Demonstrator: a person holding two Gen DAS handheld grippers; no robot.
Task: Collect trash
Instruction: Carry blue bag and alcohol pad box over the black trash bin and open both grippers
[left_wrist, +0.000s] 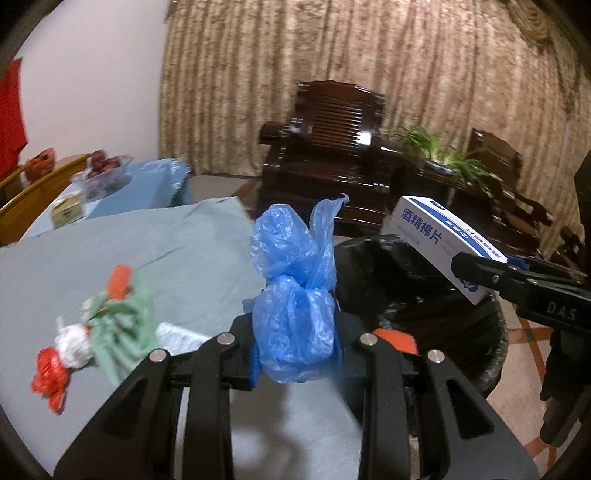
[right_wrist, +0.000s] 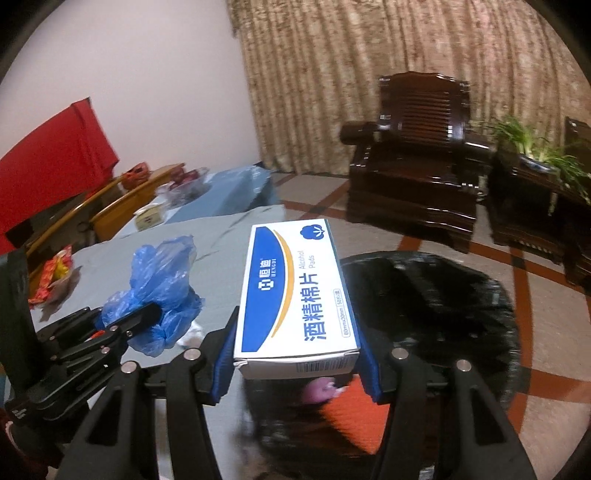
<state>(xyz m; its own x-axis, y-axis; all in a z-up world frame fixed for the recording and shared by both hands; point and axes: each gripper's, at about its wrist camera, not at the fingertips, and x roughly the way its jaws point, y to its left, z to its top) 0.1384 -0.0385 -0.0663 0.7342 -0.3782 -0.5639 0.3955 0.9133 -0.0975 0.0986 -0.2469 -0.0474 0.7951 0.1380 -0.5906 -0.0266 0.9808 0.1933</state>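
1. Wrappers (left_wrist: 74, 339) lie on the left of the grey-clothed table (left_wrist: 192, 243).
2. The left gripper (left_wrist: 295, 350) pinches a blue bag (left_wrist: 291, 295) at the table's right edge, just beside the bin (left_wrist: 491, 354).
3. The right gripper (right_wrist: 297, 354) clamps a white-and-blue box (right_wrist: 295, 291) above the black-lined bin's left rim.

both wrist views look forward along their fingers, close over the table edge (left_wrist: 192, 236), sharing the black bin (right_wrist: 443, 295) and armchair (left_wrist: 332, 122).

Black claw (left_wrist: 295, 354), silver screws, blue pads (right_wrist: 369, 369)
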